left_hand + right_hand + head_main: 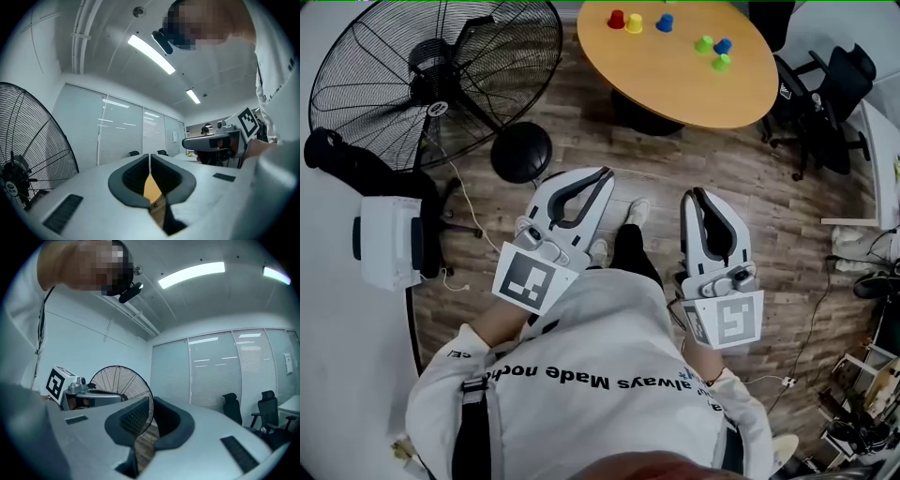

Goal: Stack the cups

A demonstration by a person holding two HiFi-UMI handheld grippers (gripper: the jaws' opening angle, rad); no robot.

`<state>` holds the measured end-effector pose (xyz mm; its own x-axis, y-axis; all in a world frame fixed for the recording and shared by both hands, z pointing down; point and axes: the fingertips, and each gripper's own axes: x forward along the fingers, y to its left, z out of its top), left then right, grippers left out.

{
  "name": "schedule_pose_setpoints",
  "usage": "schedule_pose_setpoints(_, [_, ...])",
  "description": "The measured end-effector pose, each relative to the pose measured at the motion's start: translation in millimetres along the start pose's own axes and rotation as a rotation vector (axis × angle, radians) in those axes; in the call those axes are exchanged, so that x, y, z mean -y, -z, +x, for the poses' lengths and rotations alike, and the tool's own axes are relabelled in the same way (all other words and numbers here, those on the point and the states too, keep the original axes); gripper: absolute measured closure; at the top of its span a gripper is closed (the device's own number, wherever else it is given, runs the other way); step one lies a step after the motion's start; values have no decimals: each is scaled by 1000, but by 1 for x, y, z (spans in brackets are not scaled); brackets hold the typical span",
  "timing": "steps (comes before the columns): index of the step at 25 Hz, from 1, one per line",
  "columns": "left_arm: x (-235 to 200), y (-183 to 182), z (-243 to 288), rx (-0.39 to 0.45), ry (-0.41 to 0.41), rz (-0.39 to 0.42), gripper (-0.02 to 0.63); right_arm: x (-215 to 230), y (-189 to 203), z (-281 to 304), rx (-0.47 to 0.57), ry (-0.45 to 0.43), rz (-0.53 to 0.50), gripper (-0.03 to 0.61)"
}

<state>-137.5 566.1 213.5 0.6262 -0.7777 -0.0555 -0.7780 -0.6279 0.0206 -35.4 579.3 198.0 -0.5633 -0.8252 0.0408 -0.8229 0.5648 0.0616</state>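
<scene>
Near our white sweatshirt (600, 347), white left gripper (605, 174) and right gripper (694, 194) are closed on nothing; unopened, we risk toppling coloured plastic cups (704, 44) at 12 o'clock.

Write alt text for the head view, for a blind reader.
A person's left hand-held gripper and right hand-held gripper, both shut and empty, point toward a round table bearing coloured cups. A fan stands at left.
</scene>
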Motion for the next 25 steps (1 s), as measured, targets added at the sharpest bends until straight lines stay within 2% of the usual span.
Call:
schedule_pose_setpoints(12, [-12,0,57,2,-8,0,580,51,1,28,10,2,3,529])
schedule_pose_setpoints(25, [-13,2,167,-10,6,17,580,153,-2,61,41,3,35,529])
